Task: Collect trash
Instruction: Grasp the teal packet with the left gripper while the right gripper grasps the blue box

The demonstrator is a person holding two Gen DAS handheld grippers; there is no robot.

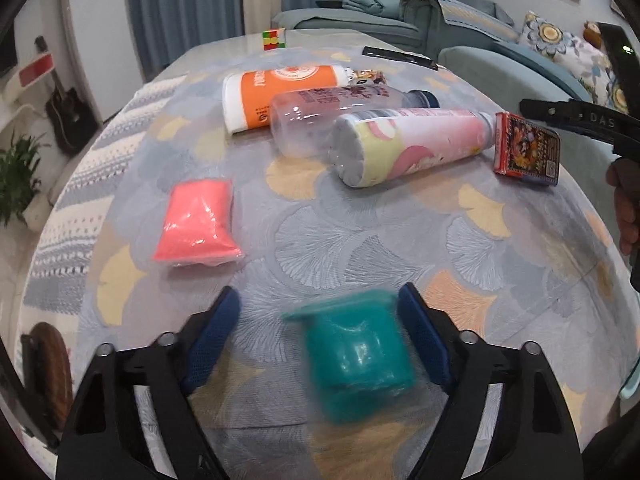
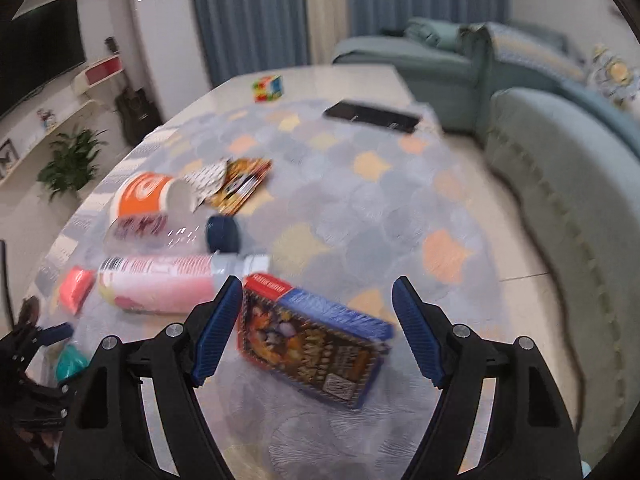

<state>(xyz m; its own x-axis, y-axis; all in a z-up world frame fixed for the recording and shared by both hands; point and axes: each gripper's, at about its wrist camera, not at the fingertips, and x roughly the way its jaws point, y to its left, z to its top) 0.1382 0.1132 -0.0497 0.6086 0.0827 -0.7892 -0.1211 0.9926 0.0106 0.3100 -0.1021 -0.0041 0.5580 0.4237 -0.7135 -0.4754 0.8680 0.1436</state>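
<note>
The left tool hangs low over the near part of the table, its jaws spread wide around a teal packet that lies closer to the right finger; nothing is gripped yet, and the blur leaves it unclear whether that finger touches the packet. The right tool is equally wide open, straddling a flat printed card box whose left end sits just beside the left finger. Both tools seem placed to close on the nearest loose pieces first. Farther off, an orange cup, a clear bottle and a pink bottle lie on their sides, packed together, so reaching one would likely nudge the others. A pink packet lies alone to the left with open cloth around it. On the right the table edge is near, with a sofa beyond, leaving little room there.
</note>
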